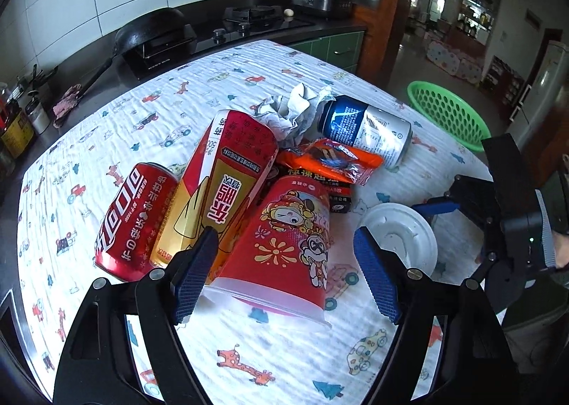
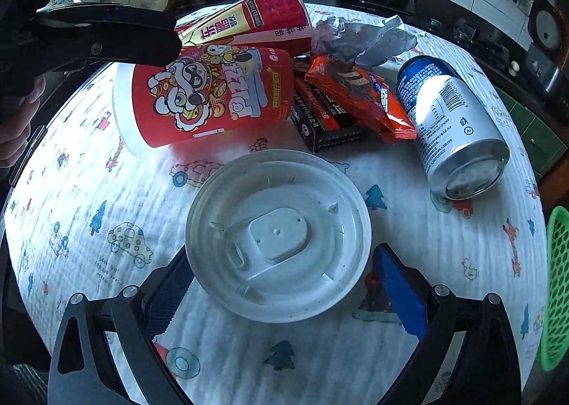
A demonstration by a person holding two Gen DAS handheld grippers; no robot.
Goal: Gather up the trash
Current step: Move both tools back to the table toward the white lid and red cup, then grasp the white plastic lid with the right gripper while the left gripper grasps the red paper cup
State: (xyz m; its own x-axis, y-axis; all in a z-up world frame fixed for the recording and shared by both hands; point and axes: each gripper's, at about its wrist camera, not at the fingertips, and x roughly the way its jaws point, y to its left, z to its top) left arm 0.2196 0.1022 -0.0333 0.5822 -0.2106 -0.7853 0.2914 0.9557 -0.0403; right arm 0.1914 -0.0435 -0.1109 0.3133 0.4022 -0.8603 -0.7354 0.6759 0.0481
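A pile of trash is lying on a table (image 1: 106,127) draped in a cartoon-print cloth as two hand-held tools are working over it. The left tool (image 1: 284,262) is hanging with its blue-padded fingers spread wide, straddling the wide rim of a red paper cup (image 1: 284,238) that is lying on its side directly ahead; whether the pads are touching the cup cannot be told. Left of that tool a red cola can (image 1: 131,220) is lying on the cloth, and beside it a tall red-and-gold carton (image 1: 224,184) is leaning across the heap. Farther ahead, crumpled grey paper (image 1: 291,110) is sitting at the back of the pile, an orange snack wrapper (image 1: 334,159) is resting on a dark box (image 2: 320,120), and a blue-and-silver can (image 1: 370,131) is lying to the tool's front right. The right tool (image 2: 281,284) is holding its fingers spread apart on either side of a white plastic lid (image 2: 277,234), which is lying flat on the cloth between them. At that tool's far right, a green plastic basket (image 2: 556,284) is standing just off the table edge.
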